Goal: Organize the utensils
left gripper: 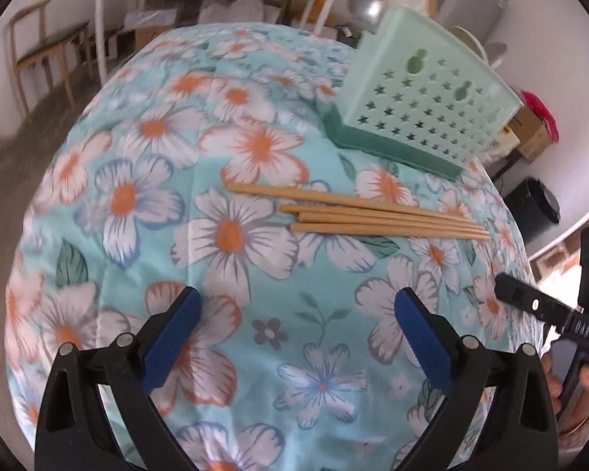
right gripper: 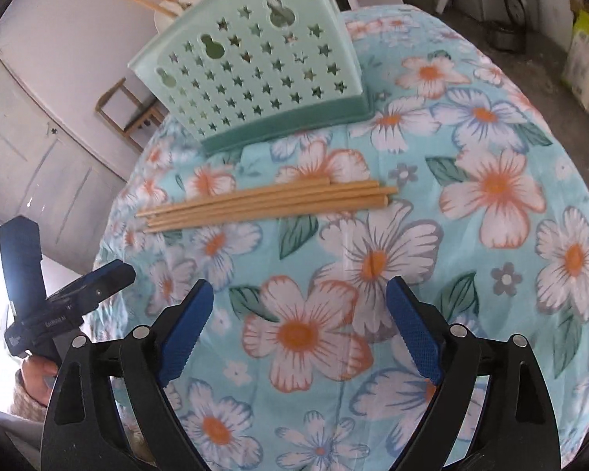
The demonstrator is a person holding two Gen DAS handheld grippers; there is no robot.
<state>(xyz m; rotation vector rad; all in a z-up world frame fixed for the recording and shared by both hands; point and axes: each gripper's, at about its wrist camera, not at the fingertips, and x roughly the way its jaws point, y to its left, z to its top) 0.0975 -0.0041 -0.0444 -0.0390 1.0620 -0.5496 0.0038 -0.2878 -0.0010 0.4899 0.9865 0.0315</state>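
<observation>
Both tongs, left tongs [left gripper: 296, 327] and right tongs [right gripper: 299, 320], hang spread wide and empty over my floral worktop [right gripper: 491, 235]. Nothing is sorted yet: four chopsticks [right gripper: 263, 204] lie loose beside the green holder [right gripper: 255, 78], waiting for pickup.

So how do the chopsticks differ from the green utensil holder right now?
The chopsticks are tan sticks lying flat on the floral cloth; the green utensil holder stands upright behind them. The chopsticks are plain and slender, while the holder is a broad box pierced with star-shaped holes. Both sit on the cloth, untouched by either gripper.
</observation>
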